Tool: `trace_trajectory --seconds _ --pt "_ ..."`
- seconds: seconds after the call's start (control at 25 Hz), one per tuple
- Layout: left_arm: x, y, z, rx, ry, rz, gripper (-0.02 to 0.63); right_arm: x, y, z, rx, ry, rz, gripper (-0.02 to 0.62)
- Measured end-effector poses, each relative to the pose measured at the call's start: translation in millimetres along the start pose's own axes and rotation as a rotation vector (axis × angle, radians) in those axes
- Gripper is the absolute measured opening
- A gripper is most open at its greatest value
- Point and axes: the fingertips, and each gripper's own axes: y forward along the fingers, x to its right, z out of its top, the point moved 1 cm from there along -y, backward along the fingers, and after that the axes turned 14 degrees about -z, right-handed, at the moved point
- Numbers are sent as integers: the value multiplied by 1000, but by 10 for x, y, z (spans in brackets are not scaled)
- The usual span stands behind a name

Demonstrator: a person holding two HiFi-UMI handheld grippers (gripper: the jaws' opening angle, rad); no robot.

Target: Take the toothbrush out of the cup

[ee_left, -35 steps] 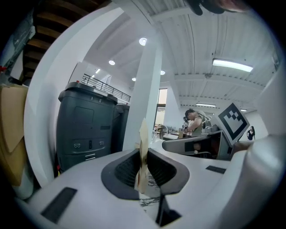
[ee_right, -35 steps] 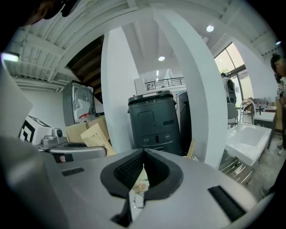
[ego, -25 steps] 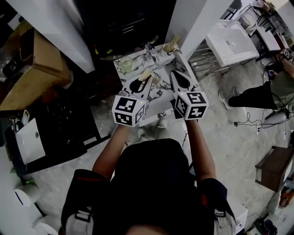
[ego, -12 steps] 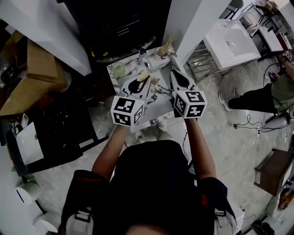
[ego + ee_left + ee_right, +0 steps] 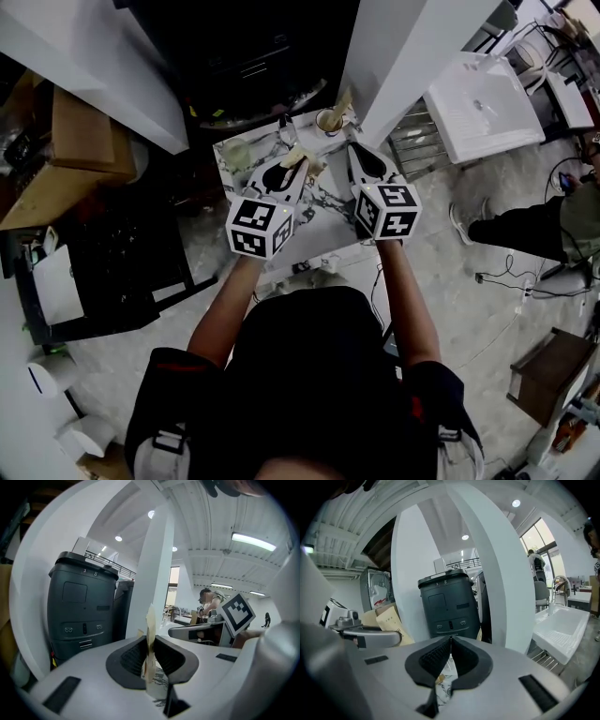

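Change (head view): the desk (image 5: 328, 199) and cup (image 5: 328, 120) sit lower and further left in frame than a second ago; both tools reach further over the marble top. Grip on each tool is unchanged.
Left tool (image 5: 300, 161): jaws nearly closed, pinching the toothbrush (image 5: 298, 154). In the left gripper view the pale flat handle (image 5: 150, 620) stands upright between the pads (image 5: 136, 656), its top above the jaw tips.
Toothbrush, place: out of the cup, in the left tool, over the desk's middle, short of the cup.
Cup: upright near the desk's far edge, with a pale stick (image 5: 344, 97) leaning out of it to the right.
Right tool (image 5: 352, 148): jaws pressed together, nothing between them (right gripper view (image 5: 450, 641)); above the desk, just short of the cup and clear of it.
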Motion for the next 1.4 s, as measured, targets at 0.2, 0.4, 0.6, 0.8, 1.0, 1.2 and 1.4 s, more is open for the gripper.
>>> trace_trajectory --seconds 0.2,0.4,0.6,0.8,1.0,1.2,1.4 --pt "-103 202 -35 -29 -11 24 60 93 270 -3 -29 -2 39 35" --pt "-192 347 -87 -47 -33 57 60 188 500 -66 -77 0 76 35" --pt "-280 463 -125 -52 -60 90 60 273 712 -120 -108 -12 103 35" --pt "-347 595 -188 -67 -75 114 60 374 940 -152 -126 -33 107 35" --pt "-410 660 -292 -89 -97 144 60 453 1150 -251 -159 -18 112 37" --pt "-469 713 -374 -103 -112 170 60 501 1352 -363 -197 -31 125 106" --pt "-469 714 -441 -113 -126 199 60 539 1521 -467 -220 -37 119 132"
